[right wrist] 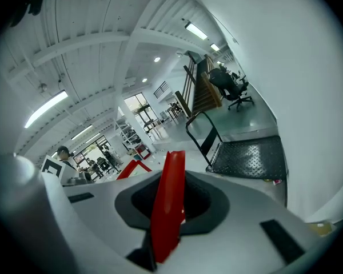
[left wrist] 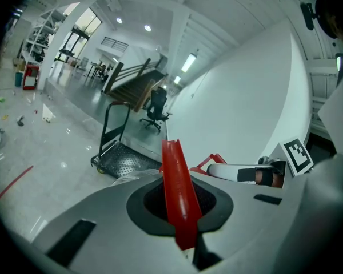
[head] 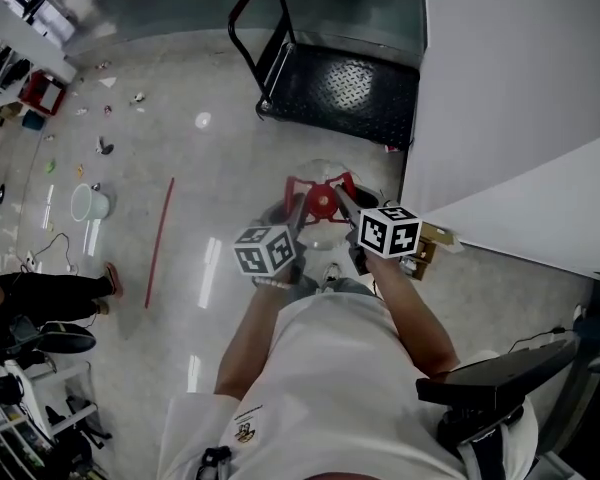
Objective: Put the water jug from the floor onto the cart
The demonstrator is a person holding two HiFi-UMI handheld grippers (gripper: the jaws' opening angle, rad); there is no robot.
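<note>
The clear water jug (head: 318, 176) hangs above the floor in front of me, carried by its red handle (head: 322, 200). My left gripper (head: 296, 214) is shut on the handle's left arm, seen as a red strip (left wrist: 177, 190) in the left gripper view. My right gripper (head: 345, 204) is shut on the right arm, a red strip (right wrist: 167, 201) in the right gripper view. The black platform cart (head: 345, 83) with its upright push bar (head: 252, 18) stands ahead against the wall; it also shows as the cart (left wrist: 123, 158) and the cart (right wrist: 248, 158). Most of the jug's body is hidden below the grippers.
A white wall (head: 510, 88) runs along the right, right beside the cart. A white bucket (head: 90, 201), a red rod (head: 159, 240) and small litter lie on the floor to the left. A person's legs (head: 50, 293) are at far left; a black chair (head: 500, 388) at lower right.
</note>
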